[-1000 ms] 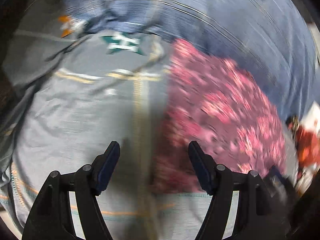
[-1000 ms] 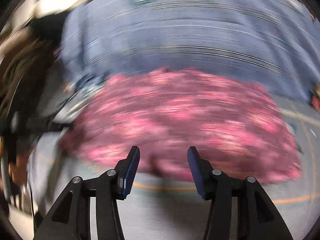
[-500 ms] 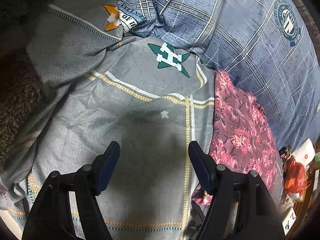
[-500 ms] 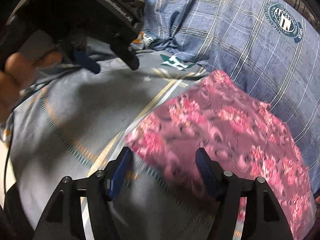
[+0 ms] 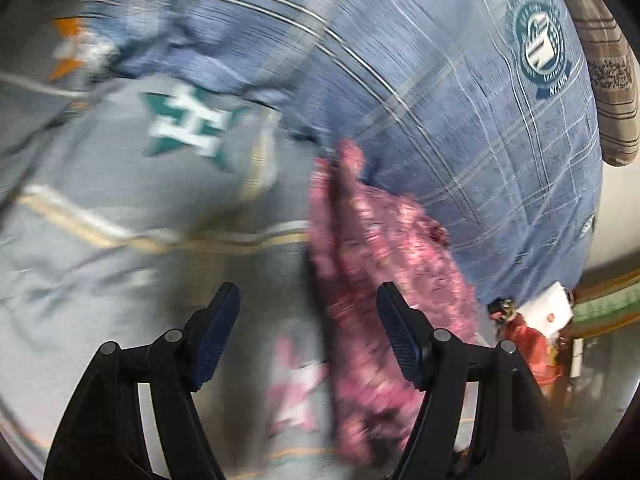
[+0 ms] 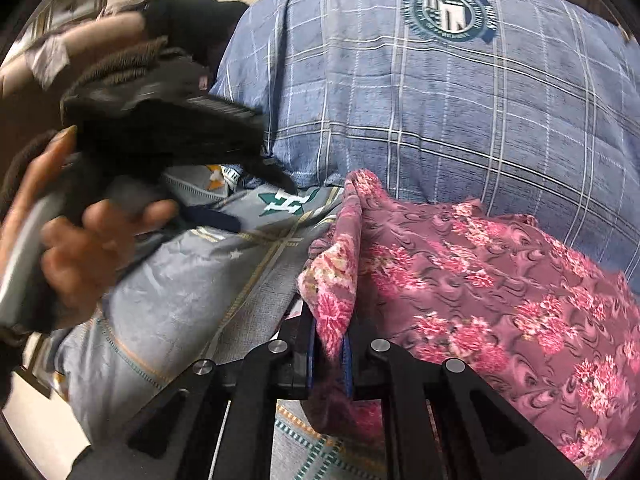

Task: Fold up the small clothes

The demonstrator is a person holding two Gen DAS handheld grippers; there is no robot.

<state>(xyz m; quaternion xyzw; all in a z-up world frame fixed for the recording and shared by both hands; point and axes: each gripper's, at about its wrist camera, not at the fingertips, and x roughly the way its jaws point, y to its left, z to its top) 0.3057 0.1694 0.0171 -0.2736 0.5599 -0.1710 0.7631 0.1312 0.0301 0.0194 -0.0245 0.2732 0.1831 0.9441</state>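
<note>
I am working over a bed spread with a grey cover point(image 6: 176, 312) that carries pale yellow stripes, small stars and a green star emblem point(image 6: 286, 203); its cloth looks thin and lightly creased. Behind it rises a puffy blue plaid duvet point(image 6: 440, 120), crossed with white lines and stamped with a round teal crest point(image 6: 448, 12).

At the far left of the right wrist view, a person's hand point(image 6: 76, 248) wraps the grey handle of the left hand-held gripper point(image 6: 256, 192), whose dark body hangs over the grey cover near the green star, well apart from the garment's raised edge. In its own blurred view the left hand-held gripper point(image 5: 308, 320) stands spread wide, with nothing pressed between the dark blue pads; the pink cloth runs below and past the right finger point(image 5: 400, 340).

Toward the middle, the right hand-held gripper point(image 6: 330, 356) has just been closing and is now pressed together on a bunched corner of the pink floral garment point(image 6: 500, 288), and the fold rises upright from the pads. The garment is a soft, thin fabric in dusty rose with bright pink blossoms and dark swirls. It spreads rightward across the bed, its far edge lying against the blue plaid duvet.

At the right edge of the left wrist view sit a red object point(image 5: 528, 344) and a white box point(image 5: 552, 308), both too blurred to name, beyond the bed's edge.
</note>
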